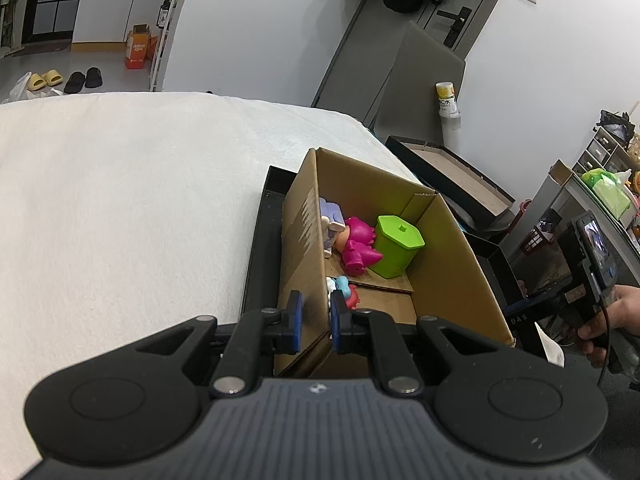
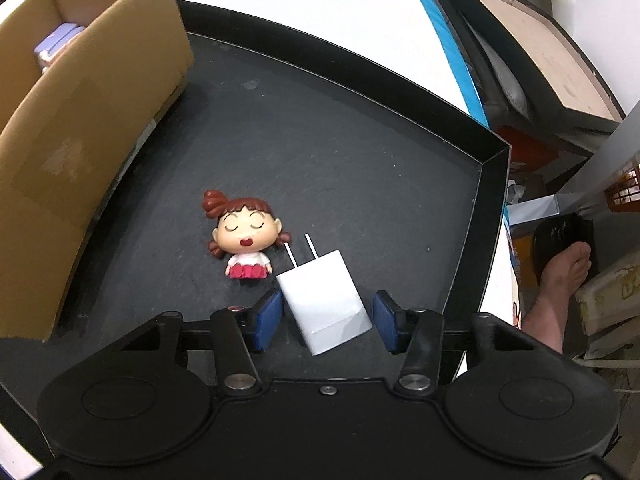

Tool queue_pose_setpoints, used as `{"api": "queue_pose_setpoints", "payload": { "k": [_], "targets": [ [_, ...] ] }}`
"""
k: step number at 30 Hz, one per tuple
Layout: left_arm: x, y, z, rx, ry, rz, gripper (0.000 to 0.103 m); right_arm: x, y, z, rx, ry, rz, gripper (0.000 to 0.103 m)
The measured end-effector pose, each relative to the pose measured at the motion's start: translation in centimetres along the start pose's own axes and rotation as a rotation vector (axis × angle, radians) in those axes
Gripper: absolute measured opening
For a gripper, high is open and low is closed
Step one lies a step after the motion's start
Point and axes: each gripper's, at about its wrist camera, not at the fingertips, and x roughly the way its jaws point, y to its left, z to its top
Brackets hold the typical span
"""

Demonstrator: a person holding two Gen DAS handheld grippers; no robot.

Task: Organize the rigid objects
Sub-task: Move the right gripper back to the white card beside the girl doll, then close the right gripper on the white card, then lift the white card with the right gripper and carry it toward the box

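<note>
Your right gripper (image 2: 326, 316), jaws apart, straddles the small white plastic plug-in charger (image 2: 325, 304): light, rigid, slick; pinch its flat sides, while your left gripper (image 1: 314, 316) clamps the brown cardboard box (image 1: 460, 264) wall.

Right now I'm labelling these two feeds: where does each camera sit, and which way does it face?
Left wrist: on the left hand-held gripper, shut on the cardboard box wall, looking slantwise into it; the person's right hand shows.
Right wrist: on the right hand-held gripper, looking steeply down at the white charger between its fingers and the doll; a foot shows.
Shared: box, black tray.
</note>
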Motion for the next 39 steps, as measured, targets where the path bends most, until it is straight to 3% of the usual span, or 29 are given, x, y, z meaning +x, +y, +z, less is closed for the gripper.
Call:
{"api": "queue_pose_setpoints", "payload": {
  "k": [13,18,24,39],
  "targets": [
    [0.1,0.0,0.0,0.001,0.001,0.001,0.013,0.5,-2.1,0.4,0.158,0.012,0.048,0.049],
    [0.1,0.0,0.0,0.002,0.001,0.001,0.013,0.6,-3.2,-0.2,0.270,0.055,0.127,0.039],
    [0.1,0.0,0.0,0.003,0.001,0.002,0.013,0.0,-2.6,-0.5,0.291,0.092,0.130,0.037],
    [0.1,0.1,-0.1,-0.001,0.001,-0.004,0.013,-6.3,-0.5,1.5,0.242,0.010,0.124,0.037]
  ]
}}
